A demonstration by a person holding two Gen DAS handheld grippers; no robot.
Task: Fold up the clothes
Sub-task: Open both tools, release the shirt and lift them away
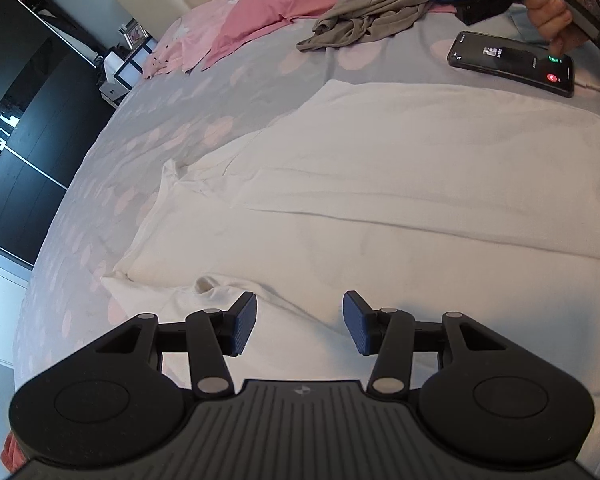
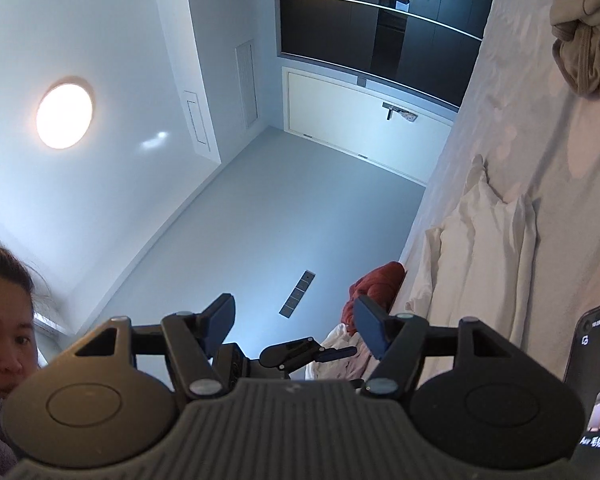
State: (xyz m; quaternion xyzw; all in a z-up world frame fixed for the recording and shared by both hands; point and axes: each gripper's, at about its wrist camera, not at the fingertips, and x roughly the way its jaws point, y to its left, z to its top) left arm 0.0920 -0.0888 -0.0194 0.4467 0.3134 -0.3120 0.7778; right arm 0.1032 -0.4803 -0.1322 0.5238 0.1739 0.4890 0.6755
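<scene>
A bed (image 1: pixel 228 92) with a grey cover dotted in pale pink fills the left wrist view. A white garment (image 1: pixel 380 184) lies spread flat on it, just ahead of and under the left tool (image 1: pixel 299 322), reaching away to the tool's right. Small wrinkles and a folded edge sit just ahead of its left finger.

Farther ahead, well beyond the white garment, a crumpled grey-brown garment (image 1: pixel 376 4) lies in a heap, with a pink pillow (image 1: pixel 268 12) to its left. Ahead and to the right, a black phone (image 1: pixel 512 63) lies on the bed just past the white garment's far edge, its screen lit with a green and a red button. A hand (image 1: pixel 556 8) beside the phone holds the handle of the right tool. A dark wardrobe (image 1: pixel 24 128) stands far to the left.

The left tool's jaws stand apart with nothing between them; the blue pads (image 1: pixel 244 324) hover over the white cloth, and contact cannot be told.

The right wrist view is tipped toward the ceiling and a round lamp (image 2: pixel 64 115). The right tool (image 2: pixel 296 322) is also spread, jaws apart and empty, aimed at bare wall. To its right runs the bed with the white garment, and the phone sits close at its right edge. A red cloth (image 2: pixel 374 286) lies just beyond its right finger. A person's head shows at its lower left.
</scene>
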